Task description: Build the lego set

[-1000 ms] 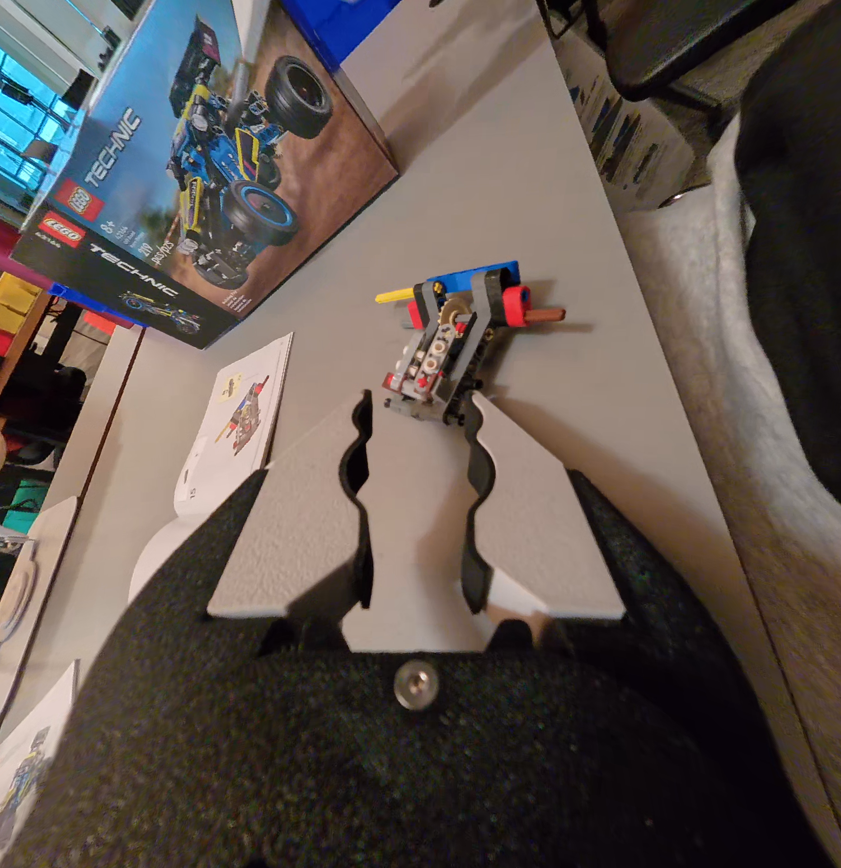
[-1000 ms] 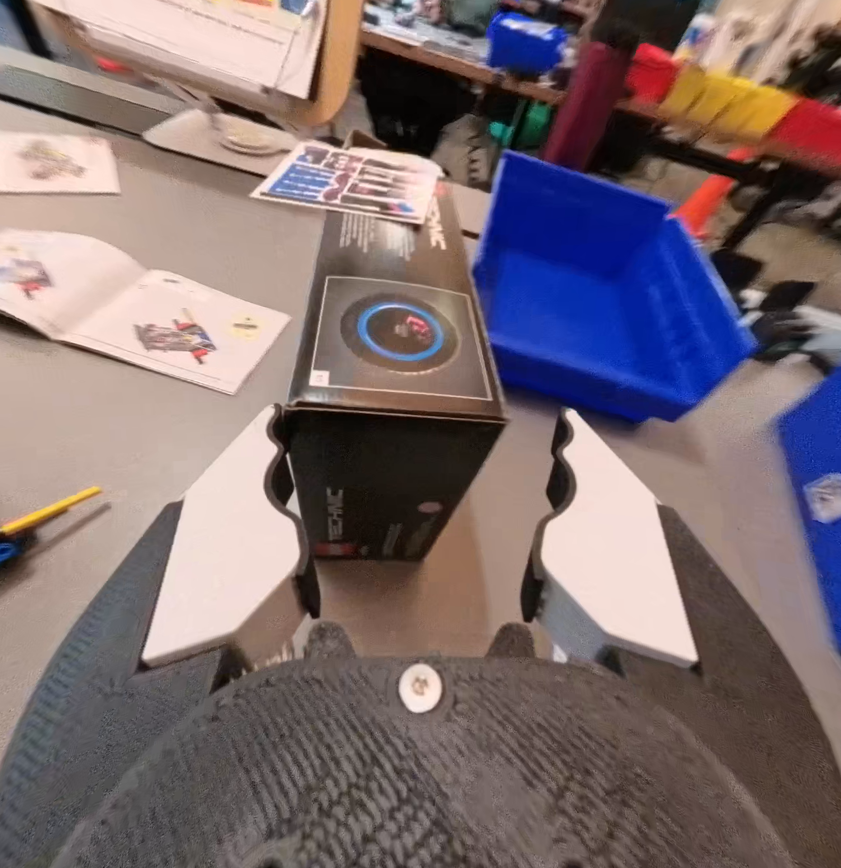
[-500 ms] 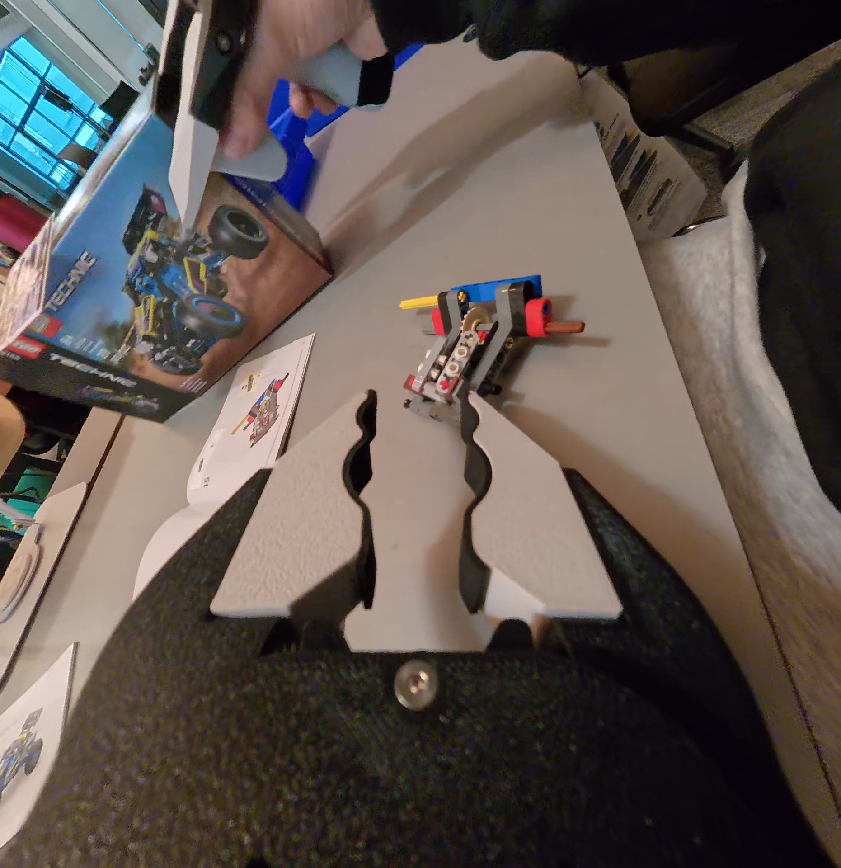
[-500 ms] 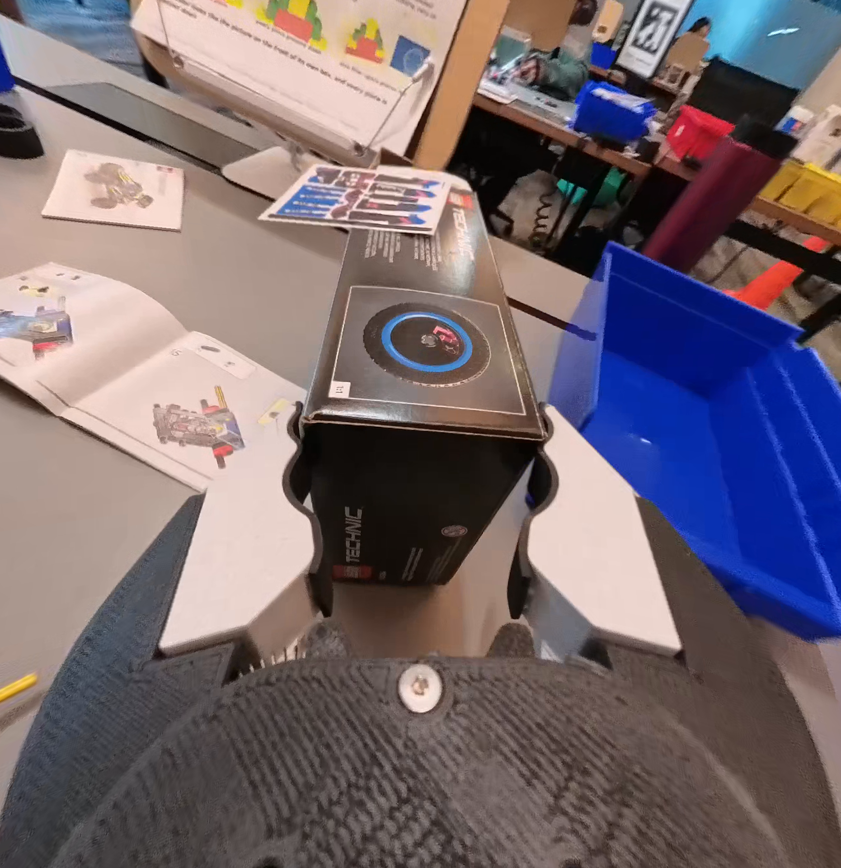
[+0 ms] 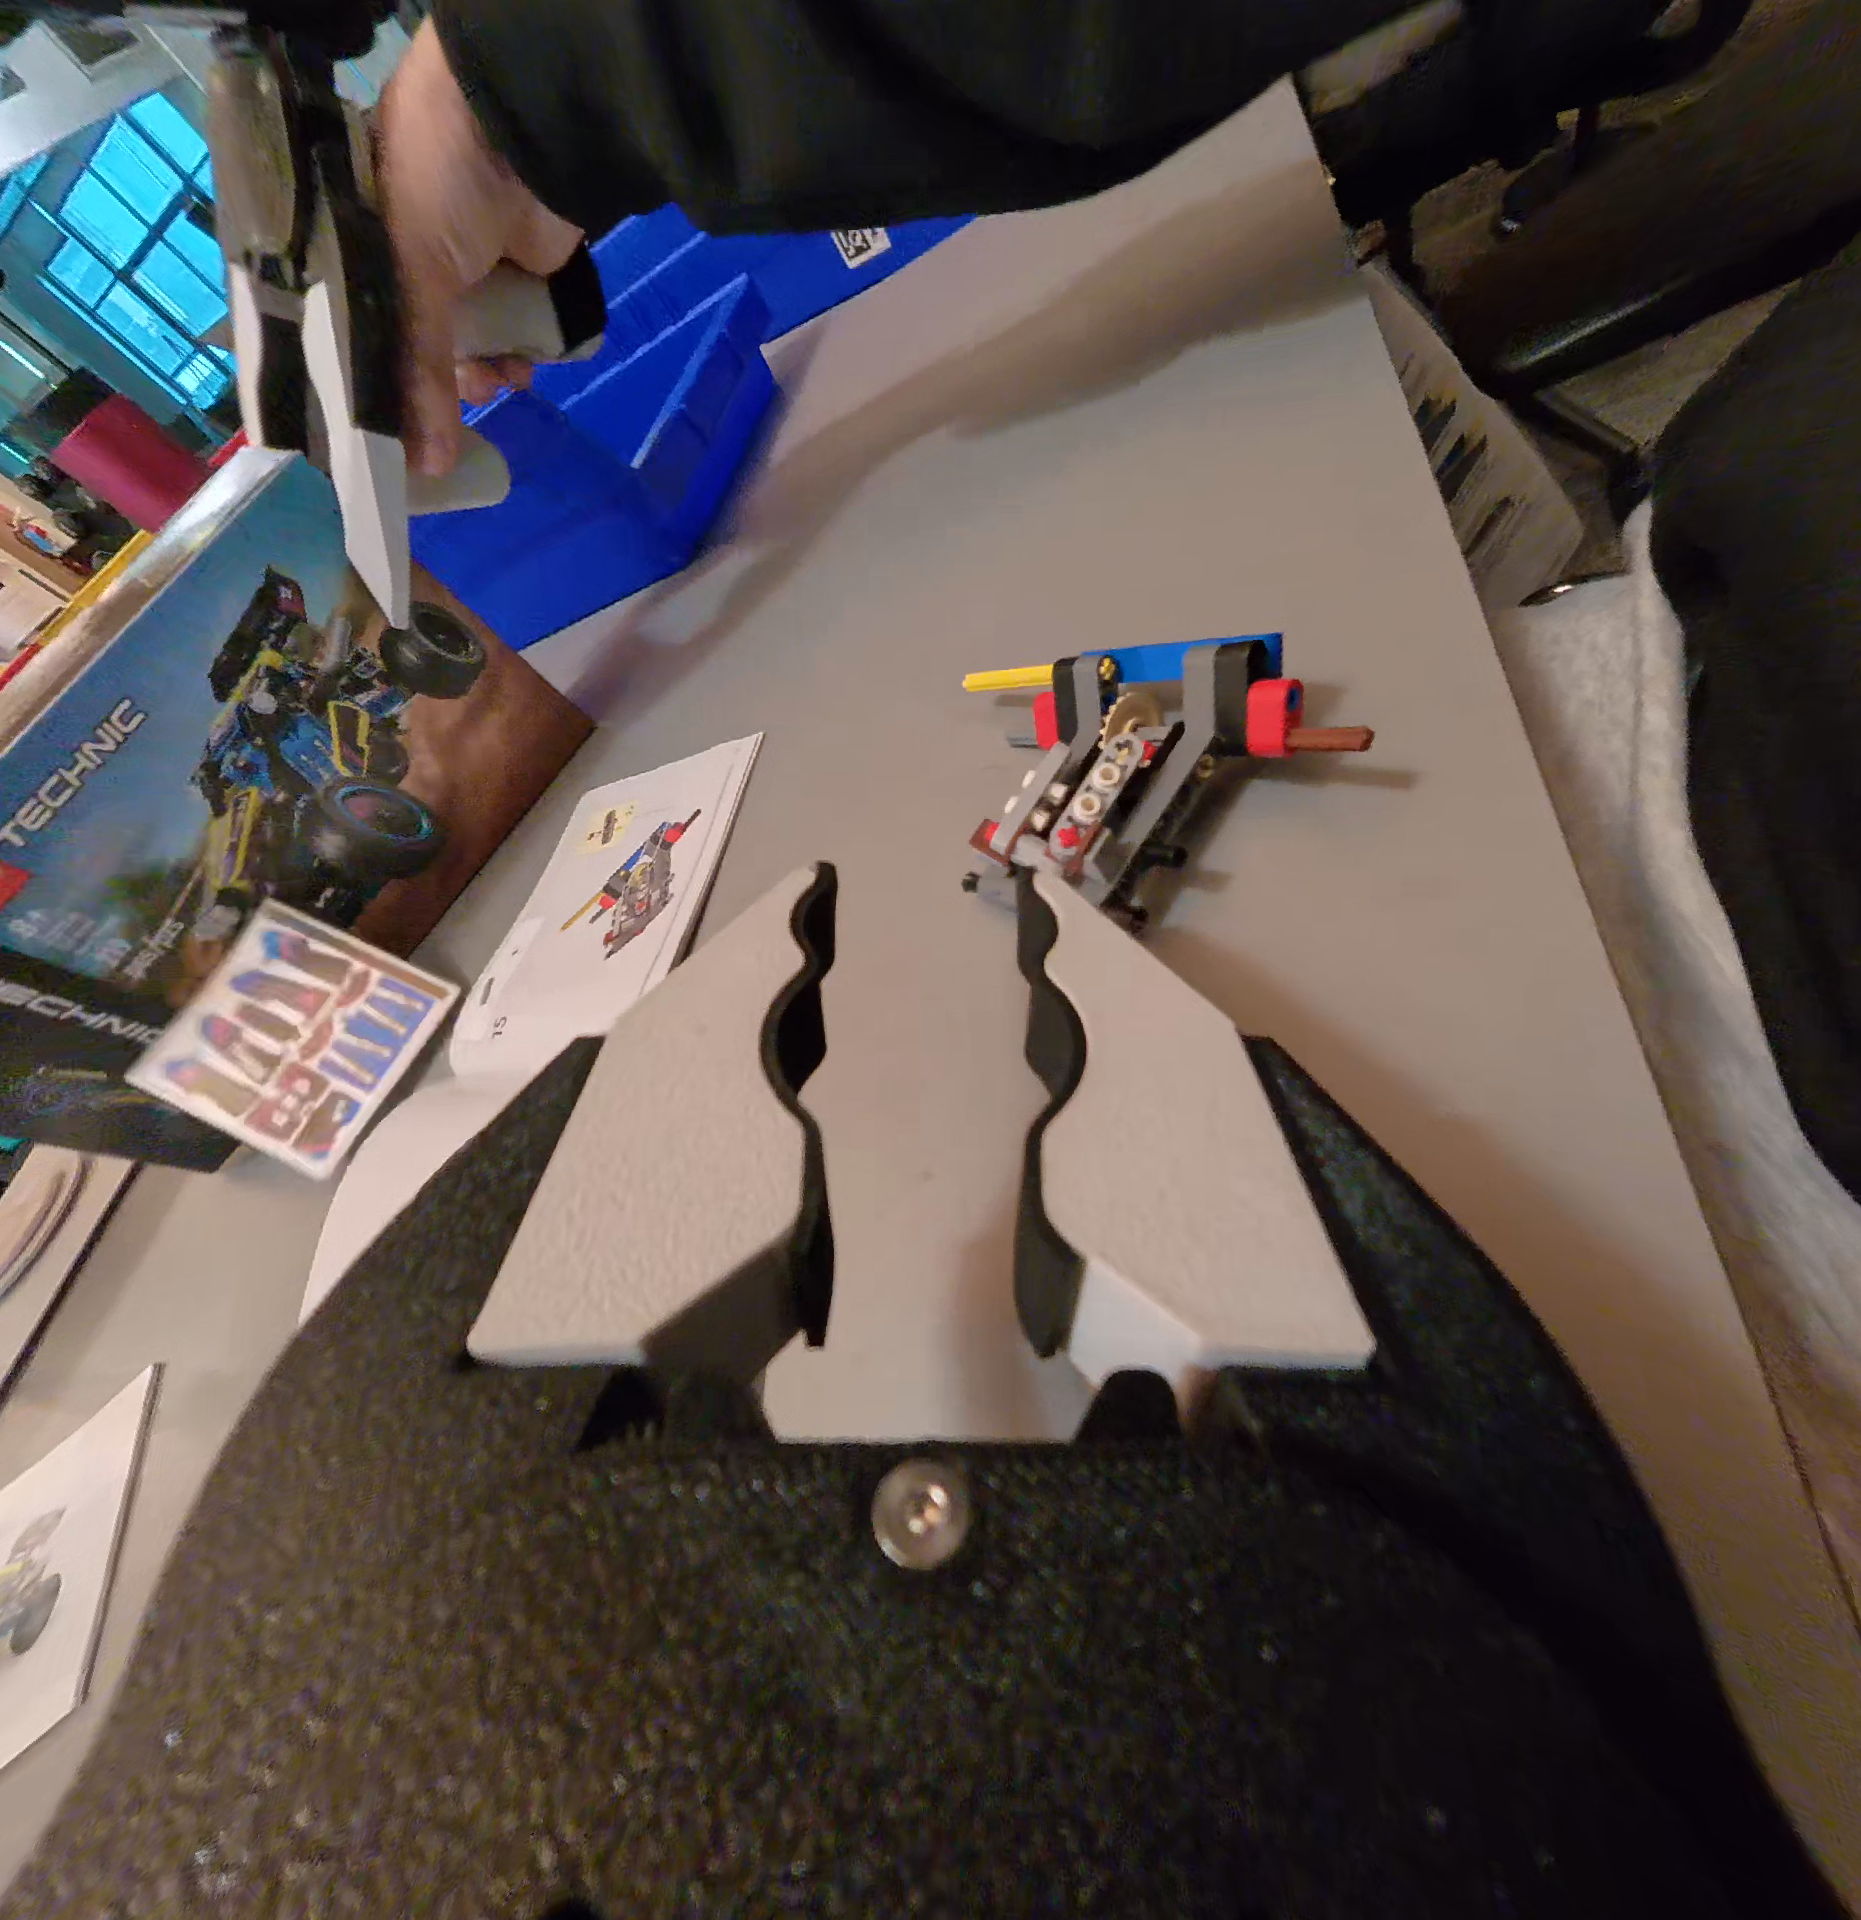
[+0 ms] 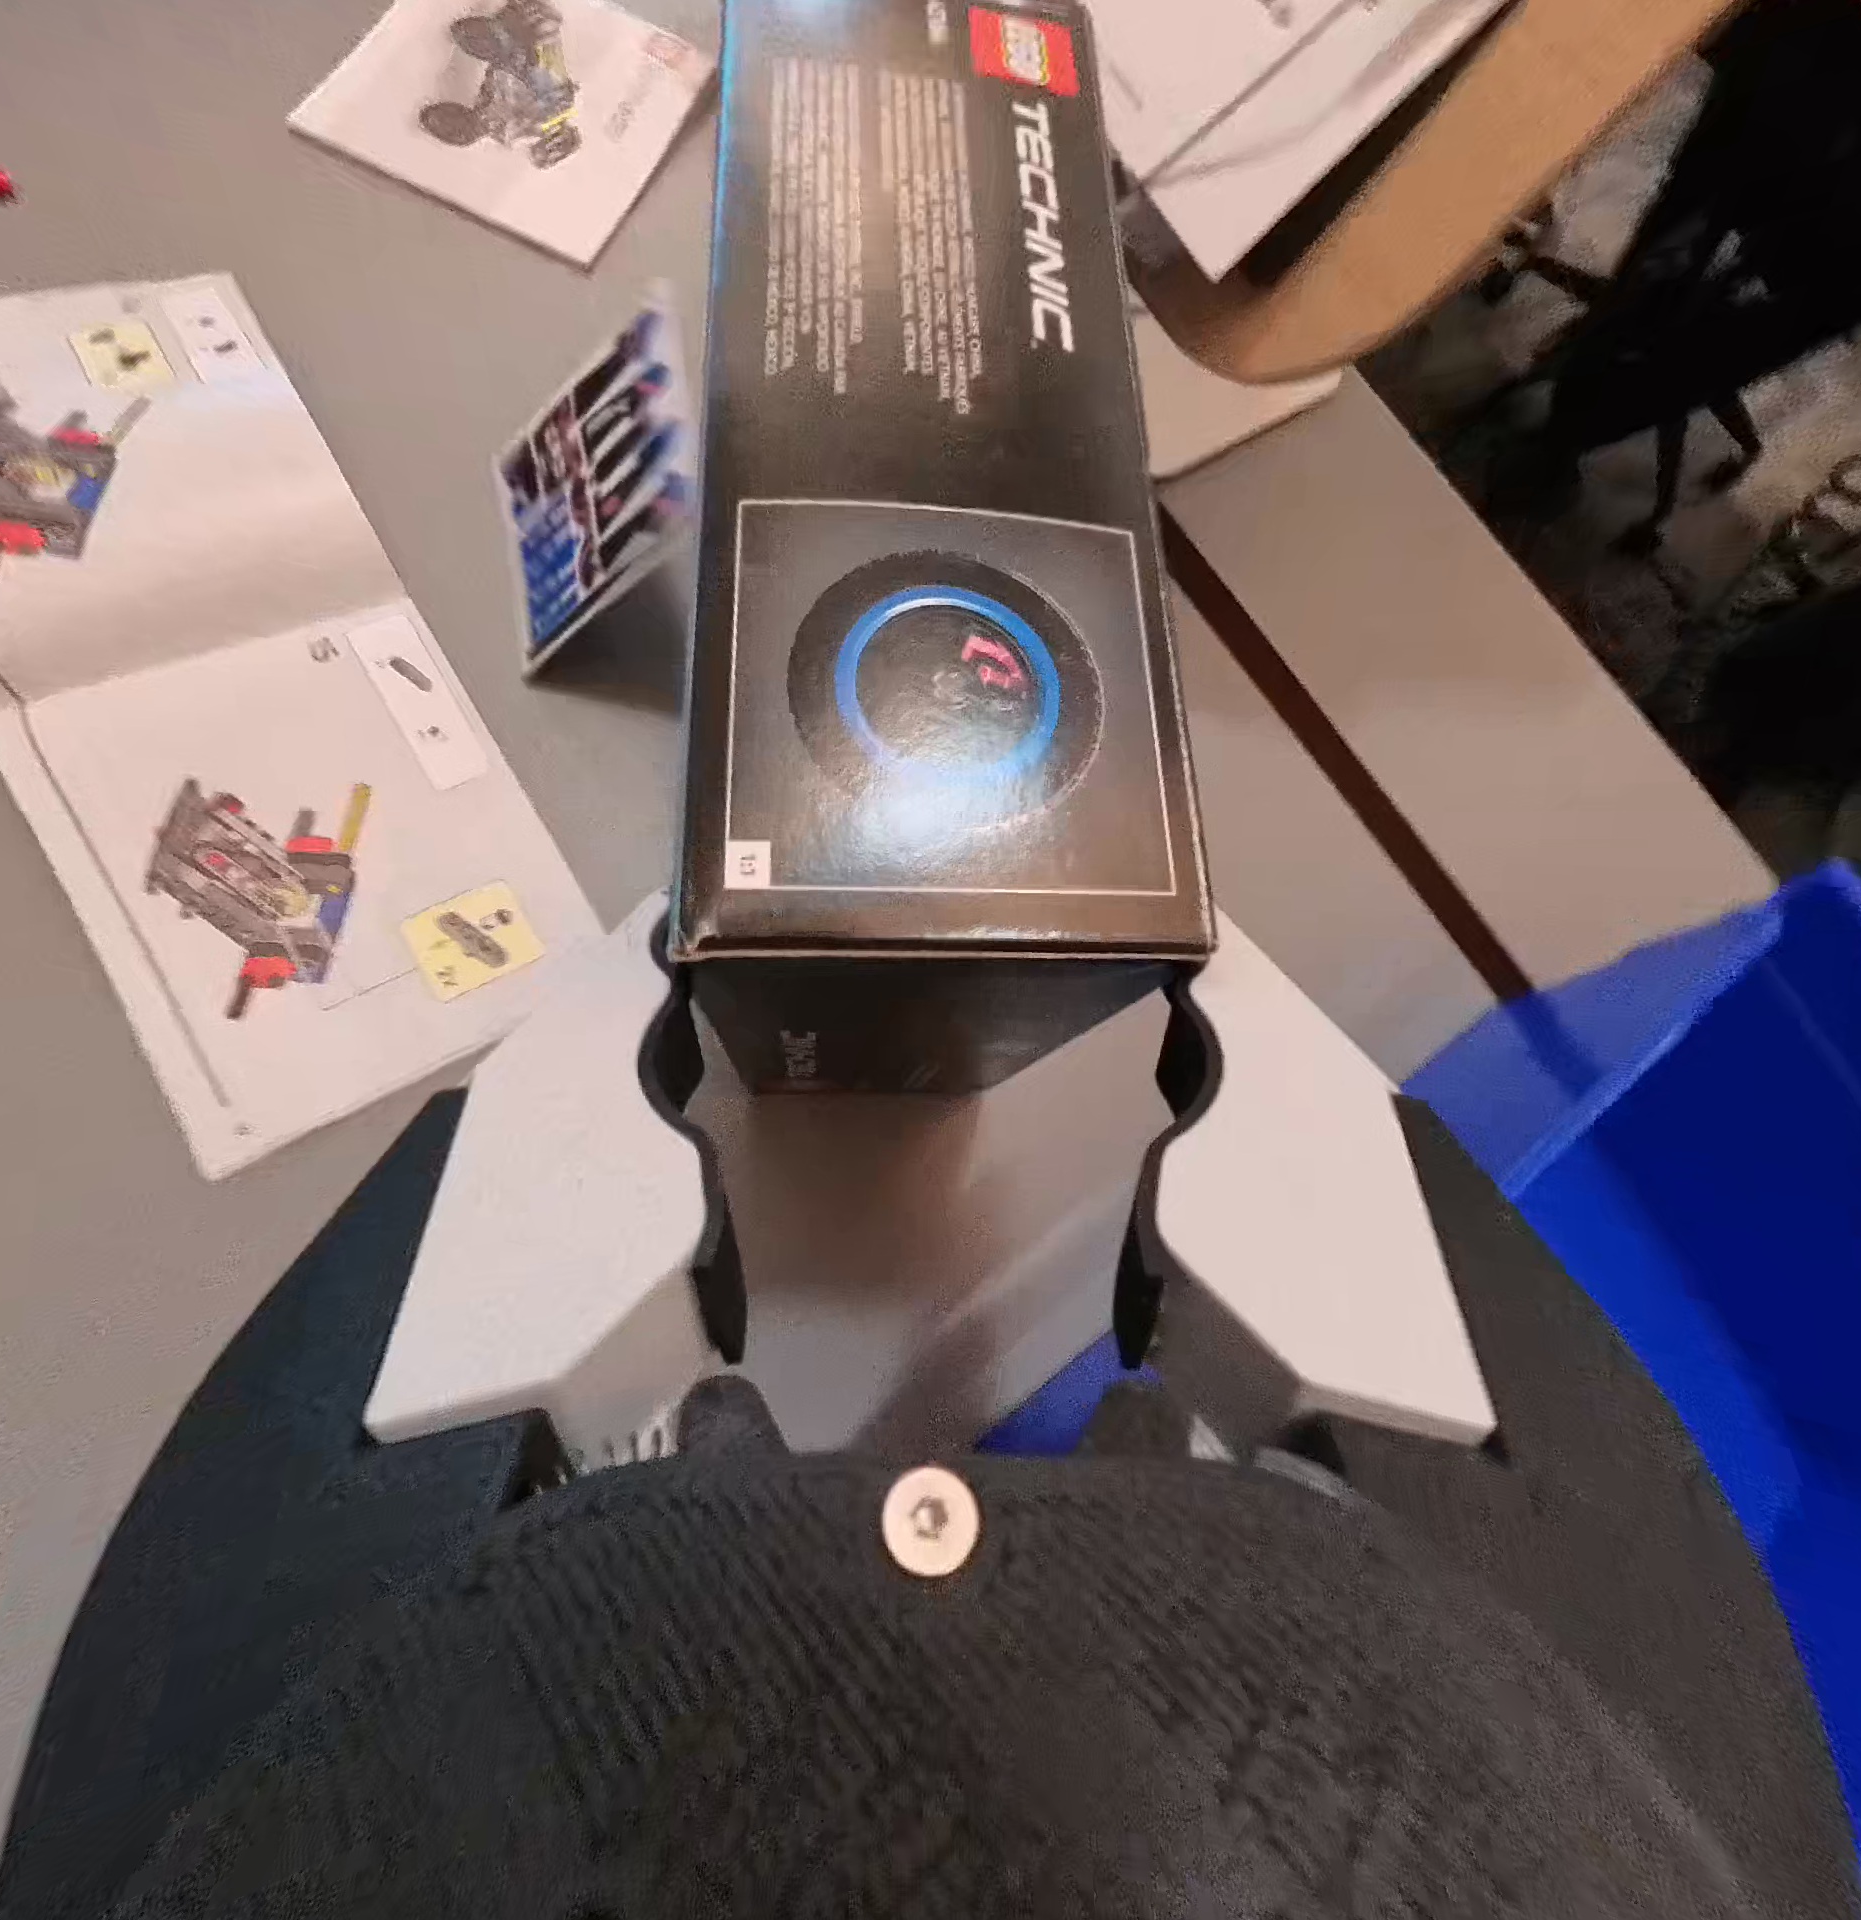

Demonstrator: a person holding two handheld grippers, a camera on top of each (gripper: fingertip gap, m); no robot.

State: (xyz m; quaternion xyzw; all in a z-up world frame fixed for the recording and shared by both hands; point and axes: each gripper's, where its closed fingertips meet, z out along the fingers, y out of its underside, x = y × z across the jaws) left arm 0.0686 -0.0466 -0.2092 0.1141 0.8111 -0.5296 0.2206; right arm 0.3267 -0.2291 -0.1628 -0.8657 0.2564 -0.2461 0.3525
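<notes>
A part-built lego assembly with grey beams, red bushes, a yellow axle and a blue beam lies on the grey table. My left gripper is open and empty, just short of the assembly, its right fingertip next to it. My right gripper is shut on the end of the lego set box and holds it tilted above the table. In the left wrist view the box is at the left with the right gripper's finger on it. A sticker sheet hangs tilted beside the box.
An open instruction booklet lies left of the box, also seen in the left wrist view. A second booklet lies farther off. Blue bins stand to the right. A person's sleeve and body line the table's right edge.
My right gripper has closed on the box end and lifted and tipped it. The sticker sheet has slid off the box top. My left gripper has stayed open near the assembly.
</notes>
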